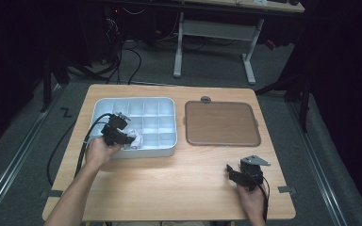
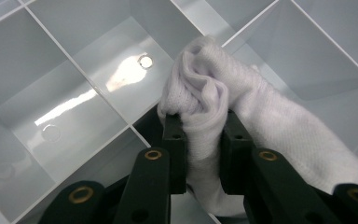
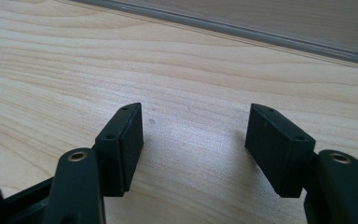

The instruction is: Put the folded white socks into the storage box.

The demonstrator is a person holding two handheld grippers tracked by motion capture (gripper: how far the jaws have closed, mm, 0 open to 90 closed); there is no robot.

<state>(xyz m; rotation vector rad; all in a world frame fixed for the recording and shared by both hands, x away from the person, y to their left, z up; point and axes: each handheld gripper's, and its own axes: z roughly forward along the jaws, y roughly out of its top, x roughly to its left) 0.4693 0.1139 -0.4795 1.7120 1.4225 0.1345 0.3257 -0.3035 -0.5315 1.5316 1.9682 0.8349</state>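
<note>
A: The white cloth [image 2: 223, 121] is noted bunched between the jaws of the left gripper [image 2: 200, 140]; the jaws are clamped on it, a fold squeezed between the pads.

B: Its place is logged: over the near compartments of the grey divided tray [image 1: 169, 101], close to the tray's near wall. In the left gripper view, its bulk is seen trailing off to the right of the jaws, across a divider.

A: The right gripper [image 1: 240, 173] is recorded well apart, low over the wooden table [image 3: 191, 60], jaws spread wide, nothing between them.

B: The brown lid [image 1: 221, 123] is seen lying between the two. The left hand is judged the one placed for the cloth.
</note>
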